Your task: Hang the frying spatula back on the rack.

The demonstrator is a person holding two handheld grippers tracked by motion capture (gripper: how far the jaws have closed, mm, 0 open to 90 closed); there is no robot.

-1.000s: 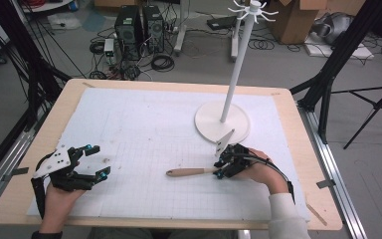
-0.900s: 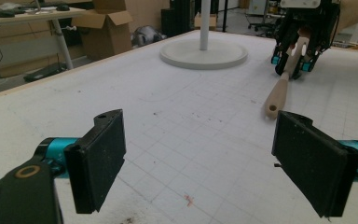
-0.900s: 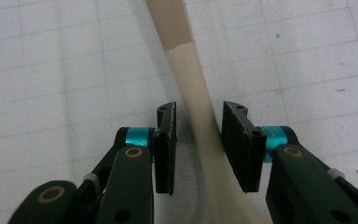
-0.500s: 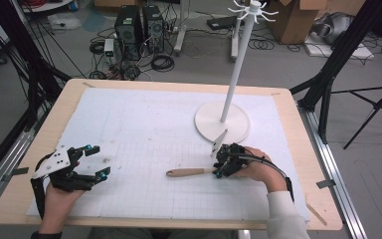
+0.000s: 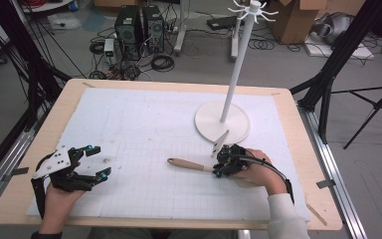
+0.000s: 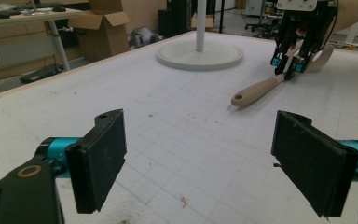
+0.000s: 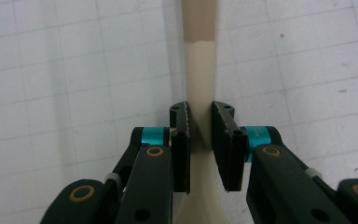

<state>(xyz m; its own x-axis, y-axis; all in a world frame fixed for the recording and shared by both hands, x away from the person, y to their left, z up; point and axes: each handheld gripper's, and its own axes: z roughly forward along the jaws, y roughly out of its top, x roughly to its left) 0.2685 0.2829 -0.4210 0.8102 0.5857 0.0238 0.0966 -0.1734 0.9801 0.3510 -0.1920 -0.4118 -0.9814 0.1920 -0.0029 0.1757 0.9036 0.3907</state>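
Both grippers were black with teal collars behind flat black fingers (image 6: pixel 98 163) and brass-coloured pivot screws. The left gripper (image 5: pixel 92 162) carried a grey three-cornered plate; the right gripper (image 5: pixel 220 167) trailed a black cable past a white sleeve (image 5: pixel 283 216).

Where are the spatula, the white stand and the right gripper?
spatula (image 5: pixel 185 163): high view, wooden handle.
white stand (image 5: pixel 206 122): high view, bare round base.
right gripper (image 7: pixel 200 135): right gripper view, between its fingertips, shut on the spatula.
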